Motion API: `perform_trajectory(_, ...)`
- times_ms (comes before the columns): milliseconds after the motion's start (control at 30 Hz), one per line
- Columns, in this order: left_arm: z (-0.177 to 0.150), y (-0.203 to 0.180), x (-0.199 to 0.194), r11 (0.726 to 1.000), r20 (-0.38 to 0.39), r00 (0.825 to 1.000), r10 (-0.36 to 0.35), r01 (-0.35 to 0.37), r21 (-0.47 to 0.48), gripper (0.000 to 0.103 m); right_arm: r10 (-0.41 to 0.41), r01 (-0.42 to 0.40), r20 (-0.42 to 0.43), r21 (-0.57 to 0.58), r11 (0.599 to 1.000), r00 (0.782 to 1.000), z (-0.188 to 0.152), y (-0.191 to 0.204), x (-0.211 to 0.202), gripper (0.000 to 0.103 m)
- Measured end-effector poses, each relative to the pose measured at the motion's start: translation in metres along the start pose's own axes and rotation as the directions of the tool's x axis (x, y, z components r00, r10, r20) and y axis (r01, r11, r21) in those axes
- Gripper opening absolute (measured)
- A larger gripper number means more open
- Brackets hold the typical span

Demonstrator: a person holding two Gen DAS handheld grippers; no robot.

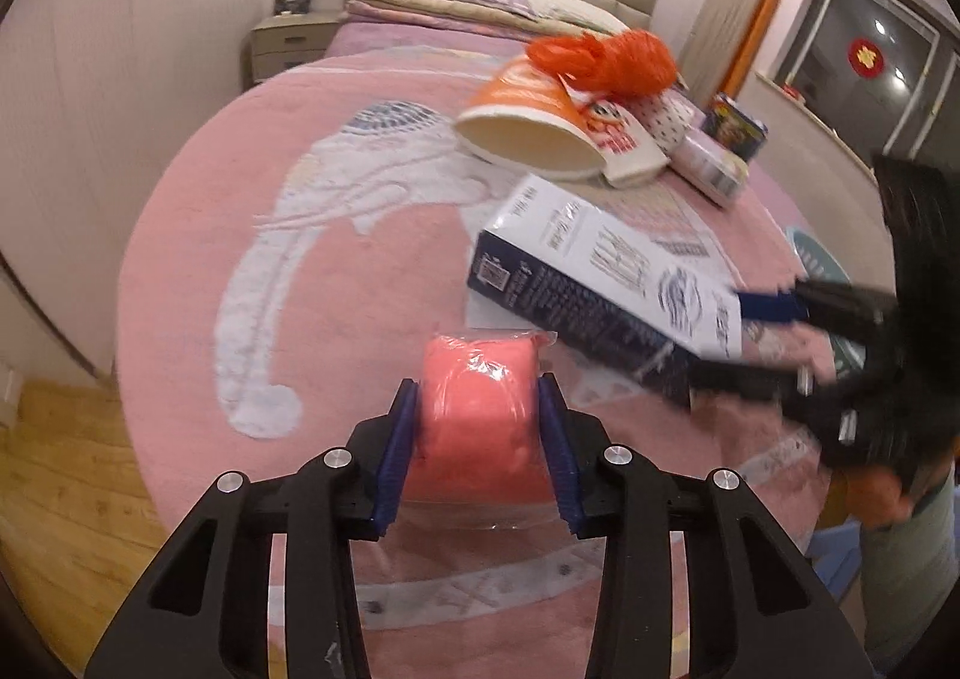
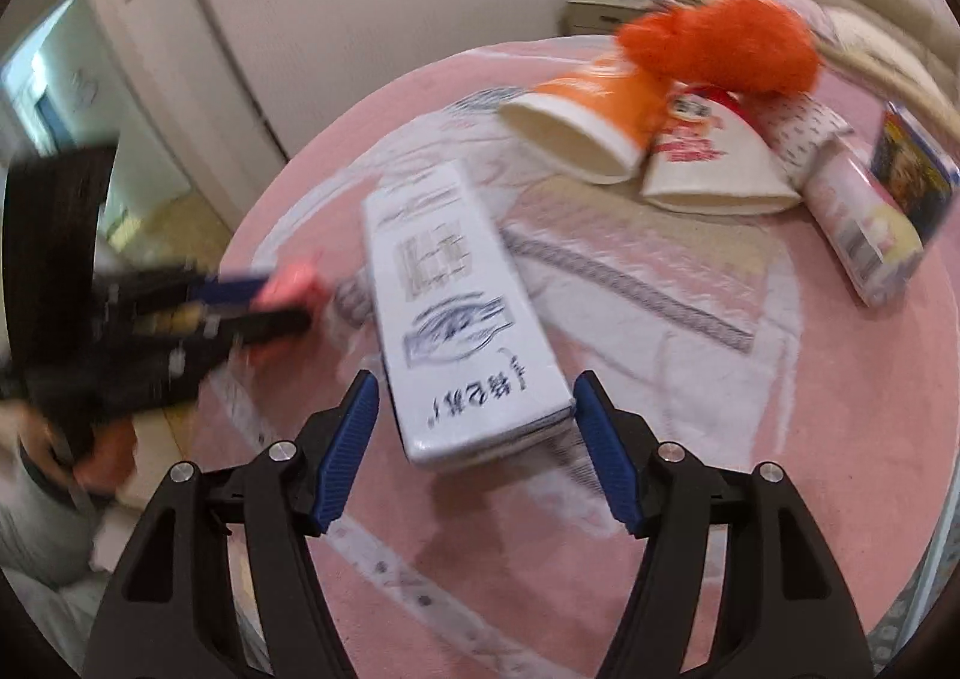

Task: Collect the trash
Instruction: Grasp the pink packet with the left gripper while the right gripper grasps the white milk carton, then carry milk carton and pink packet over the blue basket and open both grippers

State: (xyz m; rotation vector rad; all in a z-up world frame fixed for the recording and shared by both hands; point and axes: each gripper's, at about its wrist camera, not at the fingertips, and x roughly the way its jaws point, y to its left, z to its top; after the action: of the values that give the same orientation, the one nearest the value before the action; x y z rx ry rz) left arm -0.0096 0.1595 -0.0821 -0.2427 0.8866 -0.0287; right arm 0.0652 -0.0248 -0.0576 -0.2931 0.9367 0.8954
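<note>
The soft pink plastic-wrapped packet (image 1: 477, 409), clamped in the left gripper (image 1: 478, 427) above the round pink rug (image 1: 198, 235), may slip while the right gripper (image 2: 477, 439), jaws apart, straddles the white-and-navy carton (image 2: 456, 313) and could knock it askew.

Left hand-held gripper (image 1: 477, 439) is filled by the pink packet (image 1: 477, 409); bare pink rug (image 1: 198, 271) to its left and far side gives free passage. Right of it the white box (image 1: 606, 271) bars the way, w/ right hand-held gripper (image 2: 474, 439) straddling its near end, fingers apart. Far right is crowded: paper cups (image 2: 576, 133), orange bag (image 2: 726, 43), blue carton (image 2: 912, 169), packed close, prob. touching (blurred).
</note>
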Motion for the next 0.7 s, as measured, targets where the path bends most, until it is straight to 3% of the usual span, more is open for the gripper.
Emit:
perform_trajectory(100,0.004,0.004,-0.003,1.0,0.014,1.0,0.009,-0.008,-0.003,0.038,-0.037,0.037,0.005,-0.042,0.998,0.999,-0.002,0.013,0.005,0.071)
perform_trajectory(367,0.012,0.002,-0.011,1.0,0.04,0.999,0.003,-0.004,0.002,0.038,-0.105,0.105,0.022,-0.018,0.994,0.994,0.013,0.019,0.027,0.071)
perform_trajectory(500,0.018,-0.001,-0.012,1.0,0.049,0.999,0.004,-0.005,0.017,0.038,-0.082,0.082,0.035,0.018,0.996,0.996,0.018,0.021,0.028,0.053)
perform_trajectory(700,0.033,-0.02,-0.013,0.998,0.072,0.997,-0.016,0.011,0.061,0.038,-0.124,0.115,0.096,0.093,0.989,0.988,0.016,0.0,0.004,0.052)
